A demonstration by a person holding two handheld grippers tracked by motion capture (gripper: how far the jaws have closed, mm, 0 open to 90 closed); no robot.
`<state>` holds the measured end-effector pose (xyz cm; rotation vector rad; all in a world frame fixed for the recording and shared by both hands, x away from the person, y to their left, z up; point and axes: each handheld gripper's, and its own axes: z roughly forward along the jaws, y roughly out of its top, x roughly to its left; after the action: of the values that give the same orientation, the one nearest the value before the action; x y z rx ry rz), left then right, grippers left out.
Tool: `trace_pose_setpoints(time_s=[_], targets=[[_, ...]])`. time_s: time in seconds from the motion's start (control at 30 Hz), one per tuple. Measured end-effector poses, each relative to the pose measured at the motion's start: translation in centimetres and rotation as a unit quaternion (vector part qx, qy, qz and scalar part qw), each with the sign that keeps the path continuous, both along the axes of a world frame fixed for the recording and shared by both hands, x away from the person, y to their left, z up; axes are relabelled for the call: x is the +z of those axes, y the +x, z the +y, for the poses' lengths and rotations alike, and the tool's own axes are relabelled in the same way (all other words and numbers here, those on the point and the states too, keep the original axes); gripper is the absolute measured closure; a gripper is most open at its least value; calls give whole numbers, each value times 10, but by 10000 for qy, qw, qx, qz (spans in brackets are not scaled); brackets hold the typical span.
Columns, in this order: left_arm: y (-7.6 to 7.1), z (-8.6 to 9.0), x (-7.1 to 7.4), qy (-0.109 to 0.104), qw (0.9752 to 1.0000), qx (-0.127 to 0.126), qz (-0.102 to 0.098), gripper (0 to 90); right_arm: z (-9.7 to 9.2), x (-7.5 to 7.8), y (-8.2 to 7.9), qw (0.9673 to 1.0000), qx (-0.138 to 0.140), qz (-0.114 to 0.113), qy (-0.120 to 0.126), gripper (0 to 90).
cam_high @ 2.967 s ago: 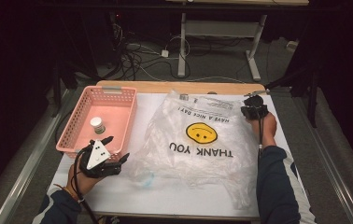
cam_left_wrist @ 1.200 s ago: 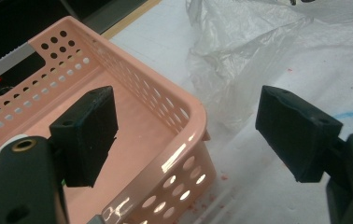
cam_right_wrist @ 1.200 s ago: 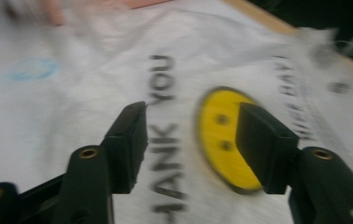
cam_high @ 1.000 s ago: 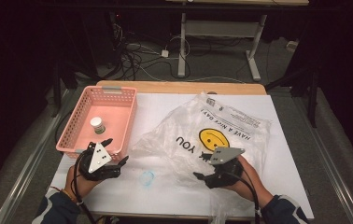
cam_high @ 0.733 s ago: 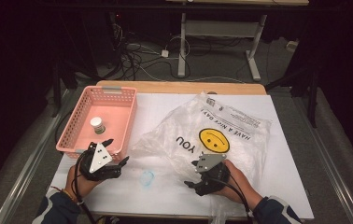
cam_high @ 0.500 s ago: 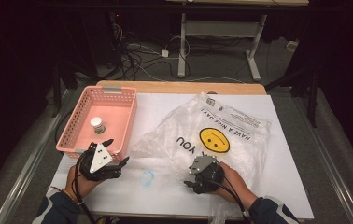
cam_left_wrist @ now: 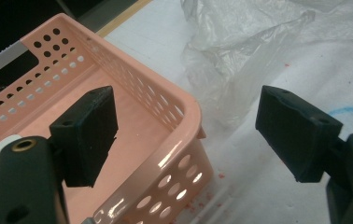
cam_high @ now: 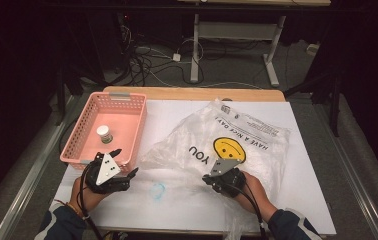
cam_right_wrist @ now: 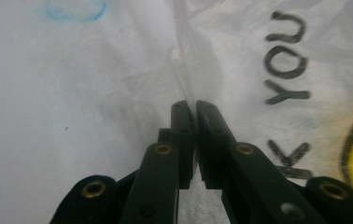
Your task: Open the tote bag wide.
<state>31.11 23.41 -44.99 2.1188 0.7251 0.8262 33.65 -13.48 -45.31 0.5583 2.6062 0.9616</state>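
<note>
- The right gripper (cam_high: 208,178) is clamped on a fold of the clear plastic bag (cam_high: 237,135) near the front edge of the tabletop (cam_high: 177,107); its jaws have just been closing, and in the right gripper view (cam_right_wrist: 194,106) a thin ridge of film is pinched between them.
- The left gripper (cam_high: 124,162) hovers with its jaws wide apart and nothing between them, at the front left of the tabletop, over the near corner of the pink basket (cam_high: 79,142).
- The bag lies crumpled across the middle and right of the white tabletop, smiley face and upside-down lettering facing up; its far corner reaches toward the back edge.
- A small white-lidded jar (cam_high: 103,133) stands inside the basket, along the left edge.
- A blue scribble (cam_high: 158,190) marks the tabletop between the two grippers.
- In the left gripper view, the basket's perforated wall (cam_left_wrist: 165,121) sits between the jaws, with the bag's edge (cam_left_wrist: 230,60) just beyond.
- The jar's label is too small to read, and the "THANK" on the bag is partly covered by the right hand (cam_high: 249,187).
</note>
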Motion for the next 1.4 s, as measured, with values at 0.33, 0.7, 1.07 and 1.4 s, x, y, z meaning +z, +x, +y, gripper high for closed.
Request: trace_pose_setpoints(time_s=[0.33,0.7,1.07,1.4], targets=[[1,2,3,-14,10000,32,-32,206,-6,15,17,9973,-517,-428,313,900],[4,4,9,-93,9998,99,-130,206,-8,45,27,9896,-752,-1079,582,900],[10,9,12,-101,9996,212,-159,205,-11,74,29,9813,-846,-1488,884,900],[14,14,16,-161,9995,251,-132,190,-13,96,28,9740,-895,-1739,1146,900]])
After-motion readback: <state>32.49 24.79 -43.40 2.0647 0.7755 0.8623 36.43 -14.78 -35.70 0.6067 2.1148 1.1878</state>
